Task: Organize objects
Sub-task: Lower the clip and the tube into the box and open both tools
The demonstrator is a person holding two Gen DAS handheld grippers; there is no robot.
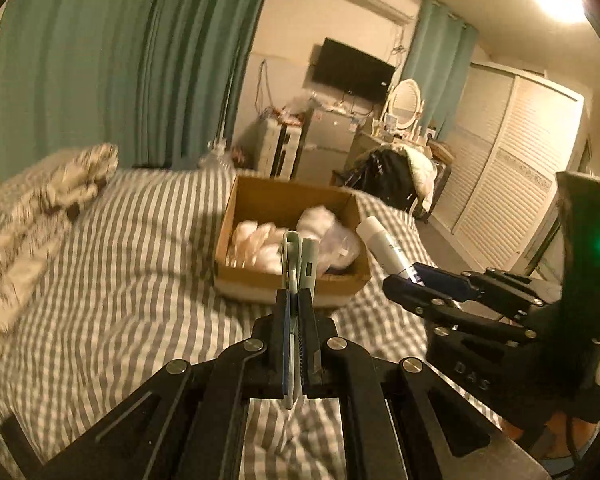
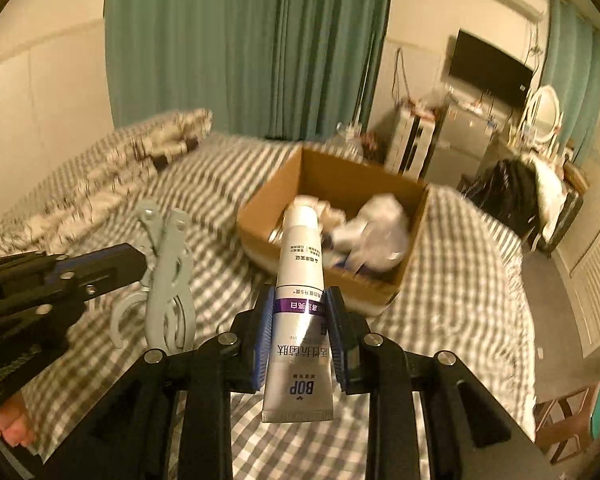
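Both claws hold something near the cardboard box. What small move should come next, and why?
Probably carry the right claw forward until the toothpaste tube is over the cardboard box, then release. The tube's cap points at the open box, which already holds white items. The left claw holds flat grey hangers.

The right tool (image 2: 300, 332) clamps a white and silver tube (image 2: 300, 312), cap pointing toward the open cardboard box (image 2: 384, 280) on the checked bed (image 2: 460, 280). At left, the left tool (image 2: 140, 268) grips grey plastic hangers (image 2: 168, 280) above the bed. White bundles (image 2: 380, 228) fill the box.
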